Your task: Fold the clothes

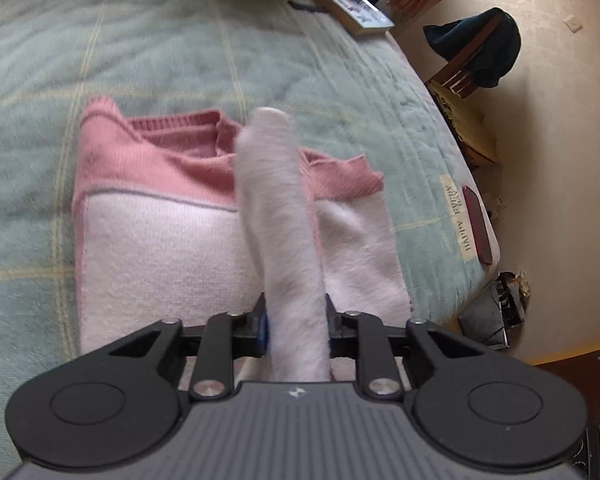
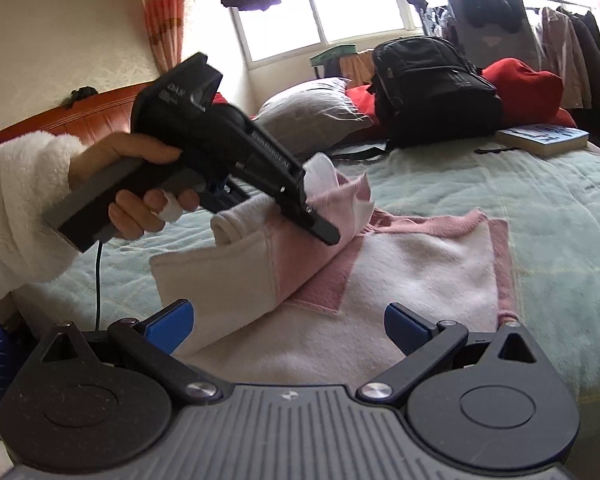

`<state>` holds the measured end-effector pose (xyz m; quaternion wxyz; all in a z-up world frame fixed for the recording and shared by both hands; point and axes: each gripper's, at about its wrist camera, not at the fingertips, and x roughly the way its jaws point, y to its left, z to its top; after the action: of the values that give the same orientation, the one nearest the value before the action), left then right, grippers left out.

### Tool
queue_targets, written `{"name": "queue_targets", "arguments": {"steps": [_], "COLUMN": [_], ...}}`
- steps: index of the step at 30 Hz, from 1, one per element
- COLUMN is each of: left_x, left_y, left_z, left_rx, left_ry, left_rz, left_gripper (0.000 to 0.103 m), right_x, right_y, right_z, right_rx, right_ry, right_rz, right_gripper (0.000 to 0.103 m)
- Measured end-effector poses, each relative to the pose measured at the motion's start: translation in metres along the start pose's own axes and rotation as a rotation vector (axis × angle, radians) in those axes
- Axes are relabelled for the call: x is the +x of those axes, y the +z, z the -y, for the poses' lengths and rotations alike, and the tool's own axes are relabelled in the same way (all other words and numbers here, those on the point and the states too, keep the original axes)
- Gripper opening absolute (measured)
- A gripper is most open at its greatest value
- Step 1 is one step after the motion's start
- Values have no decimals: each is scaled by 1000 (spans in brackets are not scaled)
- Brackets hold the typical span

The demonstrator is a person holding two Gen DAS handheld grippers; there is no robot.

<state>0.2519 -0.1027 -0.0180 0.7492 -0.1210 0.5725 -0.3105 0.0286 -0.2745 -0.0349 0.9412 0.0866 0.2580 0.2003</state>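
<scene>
A pink and white knitted sweater (image 1: 160, 248) lies partly folded on the pale green quilt (image 1: 140, 60). My left gripper (image 1: 296, 320) is shut on a white fold of it, which stands up between the jaws as a narrow strip (image 1: 276, 200). The right wrist view shows that gripper (image 2: 320, 232), held by a hand in a fluffy white sleeve (image 2: 24, 208), lifting the sweater's left side (image 2: 260, 248) over the flat part (image 2: 420, 272). My right gripper (image 2: 288, 328) hangs open just above the sweater's near edge, its blue pads (image 2: 168, 326) wide apart and gripping nothing.
At the head of the bed are a black backpack (image 2: 432, 92), a red garment (image 2: 528, 88), a grey pillow (image 2: 312, 116) and a book (image 2: 544, 138). The bed's edge (image 1: 460, 184) drops to the floor, where a chair with a dark cloth (image 1: 480, 48) stands.
</scene>
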Motion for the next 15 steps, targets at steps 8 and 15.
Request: {"name": "queue_targets", "arguments": {"steps": [8, 15], "left_x": [-20, -42], "left_y": [-11, -25], "left_z": [10, 16], "left_rx": [59, 132], "left_ry": [-45, -29], "left_rz": [27, 58], "left_gripper": [51, 60], "right_x": [16, 60], "right_y": [-7, -22], "right_z": [31, 79], "right_rx": [176, 458], "right_ry": [125, 288], "right_rz": [-66, -165], "right_gripper": [103, 103]}}
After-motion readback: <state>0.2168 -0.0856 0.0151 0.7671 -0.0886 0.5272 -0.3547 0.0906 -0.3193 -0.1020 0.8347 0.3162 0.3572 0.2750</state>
